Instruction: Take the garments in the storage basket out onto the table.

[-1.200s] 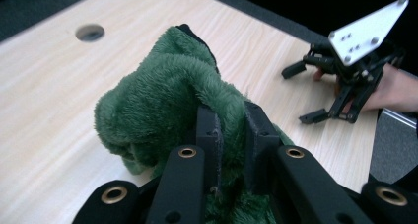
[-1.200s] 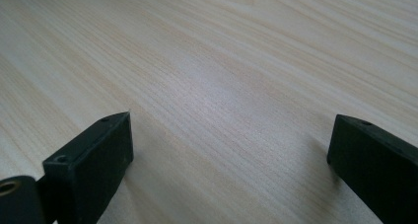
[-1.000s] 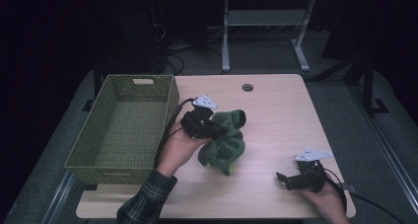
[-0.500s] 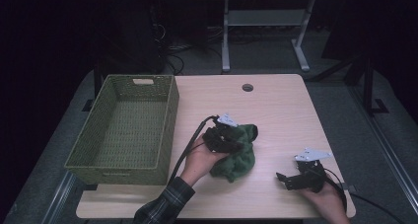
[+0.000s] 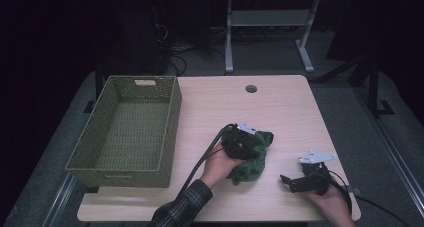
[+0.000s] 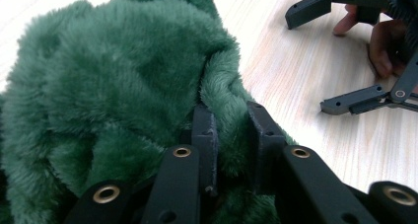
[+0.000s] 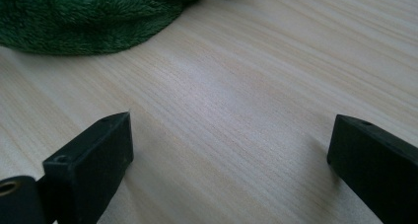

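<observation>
One woven basket (image 5: 125,129) stands left of the green cloth (image 5: 252,159).

A pale wooden desk (image 5: 280,112) carried the things. A green woven basket (image 5: 127,127) stood on its left part, and a crumpled green plush cloth (image 5: 252,159) lay near the front middle. A round cable hole (image 5: 251,89) sat near the far edge.

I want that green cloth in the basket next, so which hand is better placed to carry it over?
Left, probably. The left gripper has a fold of the green cloth between its jaws and is nearer the basket. The right gripper is open over bare table.
</observation>
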